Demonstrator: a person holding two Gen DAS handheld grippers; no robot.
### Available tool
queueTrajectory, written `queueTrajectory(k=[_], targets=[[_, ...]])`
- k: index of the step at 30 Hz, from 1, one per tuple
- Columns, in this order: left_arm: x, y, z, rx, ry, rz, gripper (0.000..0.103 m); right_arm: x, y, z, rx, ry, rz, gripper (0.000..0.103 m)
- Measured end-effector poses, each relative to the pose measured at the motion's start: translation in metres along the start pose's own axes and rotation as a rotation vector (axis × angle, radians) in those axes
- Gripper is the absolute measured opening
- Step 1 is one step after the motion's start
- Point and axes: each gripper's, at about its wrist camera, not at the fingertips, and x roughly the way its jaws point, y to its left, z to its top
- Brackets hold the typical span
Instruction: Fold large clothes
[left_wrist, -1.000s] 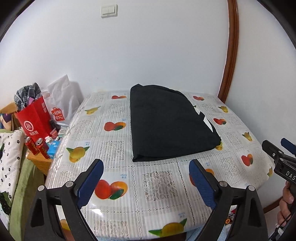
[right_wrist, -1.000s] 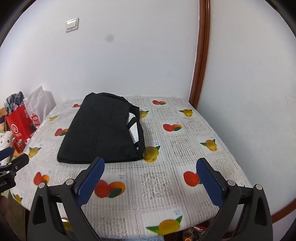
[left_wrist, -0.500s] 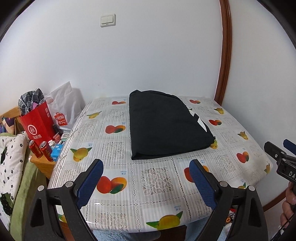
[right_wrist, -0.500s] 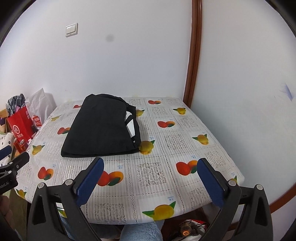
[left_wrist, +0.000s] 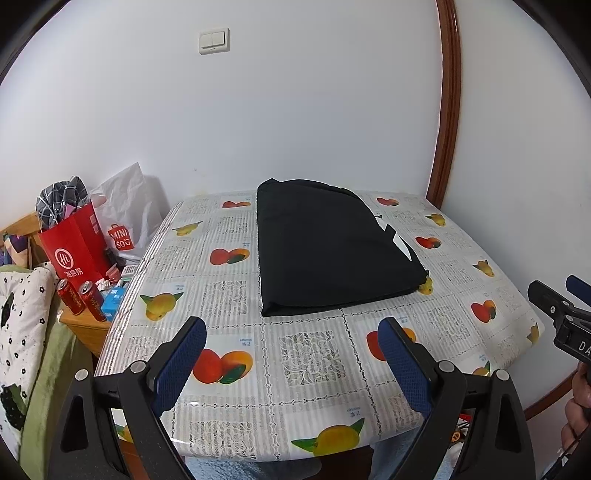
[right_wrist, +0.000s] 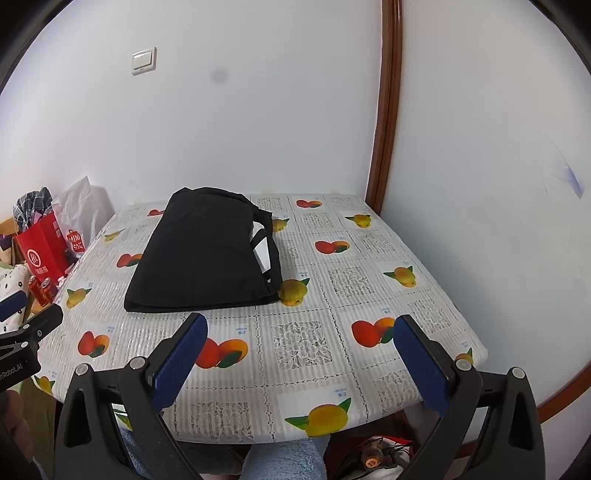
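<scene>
**On the table: one black garment, folded**

Across the far half of the table (left_wrist: 310, 362), a black garment (left_wrist: 332, 251) lies folded into a flat, roughly rectangular bundle, its near edge a thick doubled fold and its far end close to the white wall. White stripes (right_wrist: 261, 251) show along its right side (they peek from between the layers). It lies on a fruit-printed tablecloth (right_wrist: 303, 350), and its near right corner touches a printed yellow fruit.

Both grippers hover at the near edge of the table, well apart from the garment and holding nothing. Blue-padded fingers of the left gripper (left_wrist: 291, 358) stand wide apart, and those of the right gripper (right_wrist: 301, 356) are spread just as wide. Each gripper also shows at the edge of the other's view, with part of a hand (left_wrist: 578, 413) below it.

Left of the table, a red paper bag (left_wrist: 75, 247) with checked cloth poking out stands beside a white shopping bag (left_wrist: 125, 218). Two red cans (left_wrist: 83, 299) stand on a low wooden stand just below them. A light switch (left_wrist: 214, 40) sits high on the wall, and a brown wooden trim (right_wrist: 386, 122) runs up the corner at the right
</scene>
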Motion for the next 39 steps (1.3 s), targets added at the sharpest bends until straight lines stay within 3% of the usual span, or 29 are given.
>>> queueTrajectory(k=[39], targets=[[-0.0031, 0.0062, 0.0018, -0.024, -0.005, 0.003, 0.094, -0.0026, 0.003, -0.0059, 0.004, 0.006, -0.007, 0.099]])
